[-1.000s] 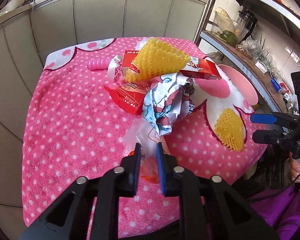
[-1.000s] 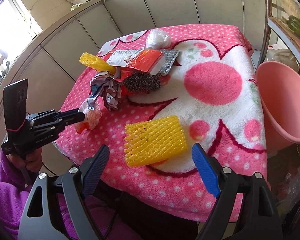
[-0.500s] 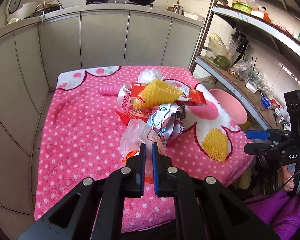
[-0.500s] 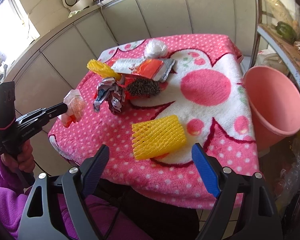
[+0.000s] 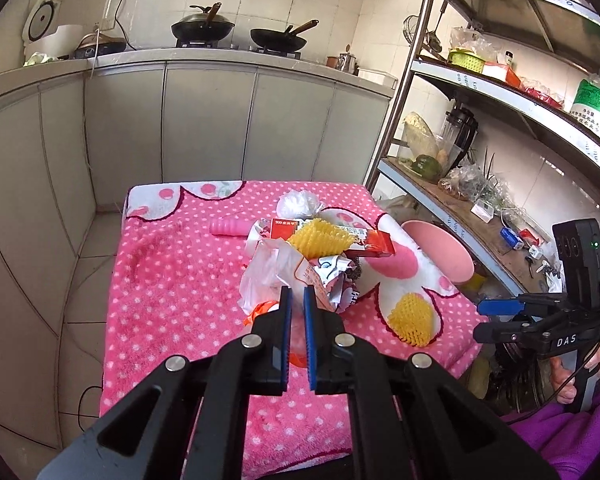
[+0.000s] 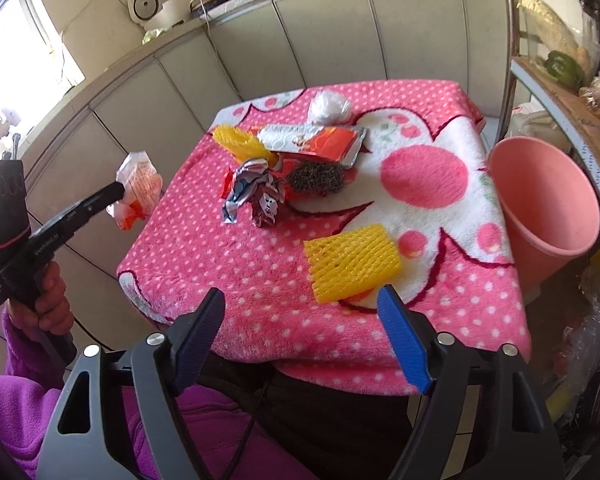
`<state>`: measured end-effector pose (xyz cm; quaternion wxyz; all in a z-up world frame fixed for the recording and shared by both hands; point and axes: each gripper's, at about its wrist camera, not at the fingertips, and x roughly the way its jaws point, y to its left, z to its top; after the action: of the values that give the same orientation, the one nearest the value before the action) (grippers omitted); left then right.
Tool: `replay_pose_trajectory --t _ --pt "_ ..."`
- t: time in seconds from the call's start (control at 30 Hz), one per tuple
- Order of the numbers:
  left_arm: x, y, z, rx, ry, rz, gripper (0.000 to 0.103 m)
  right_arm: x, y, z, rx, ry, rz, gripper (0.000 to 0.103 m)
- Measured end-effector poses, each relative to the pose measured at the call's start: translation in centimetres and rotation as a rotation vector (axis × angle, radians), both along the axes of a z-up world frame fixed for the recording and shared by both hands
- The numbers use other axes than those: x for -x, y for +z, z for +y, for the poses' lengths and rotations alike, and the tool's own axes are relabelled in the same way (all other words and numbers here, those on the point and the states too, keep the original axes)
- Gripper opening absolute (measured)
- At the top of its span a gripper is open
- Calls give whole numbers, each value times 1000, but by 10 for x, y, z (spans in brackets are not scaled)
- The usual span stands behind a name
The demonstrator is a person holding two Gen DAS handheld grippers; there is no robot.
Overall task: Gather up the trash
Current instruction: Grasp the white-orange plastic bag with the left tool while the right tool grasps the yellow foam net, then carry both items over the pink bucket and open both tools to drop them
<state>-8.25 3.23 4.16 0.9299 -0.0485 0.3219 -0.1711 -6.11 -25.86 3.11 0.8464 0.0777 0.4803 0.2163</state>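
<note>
Right wrist view shows the left gripper point(image 6: 118, 192) squeezed tight on a bag point(image 6: 138, 190), a thin crinkly white and orange one, held up in the air just off the edge of the table point(image 6: 228, 264). It looks very light and floppy, so a pinch on a bunched-up part should hold it. Right gripper point(image 6: 300, 340) is wide apart with nothing in it, near the yellow net point(image 6: 352, 264), which looks soft and squashy; the bin point(image 6: 548, 204) waits beside the table.
</note>
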Motion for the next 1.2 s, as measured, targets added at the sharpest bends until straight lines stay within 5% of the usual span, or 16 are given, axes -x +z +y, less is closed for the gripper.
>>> replay_pose_trajectory --t 0.4,0.6,0.67,0.93,1.2 --pt "-61 -1 -21 -12 -51 74 5 -42 -51 25 120 82 133 70" --pt "-73 6 -32 -32 -59 80 5 -51 -65 24 159 69 148 35" --pt "-75 6 -34 -31 -54 84 5 -53 -66 19 153 60 149 13" --pt "-78 16 -56 -20 -63 75 5 -48 -36 -22 71 -4 59 9" --pt "-93 43 -115 61 -185 26 5 -53 6 -93 29 -188 -83 9"
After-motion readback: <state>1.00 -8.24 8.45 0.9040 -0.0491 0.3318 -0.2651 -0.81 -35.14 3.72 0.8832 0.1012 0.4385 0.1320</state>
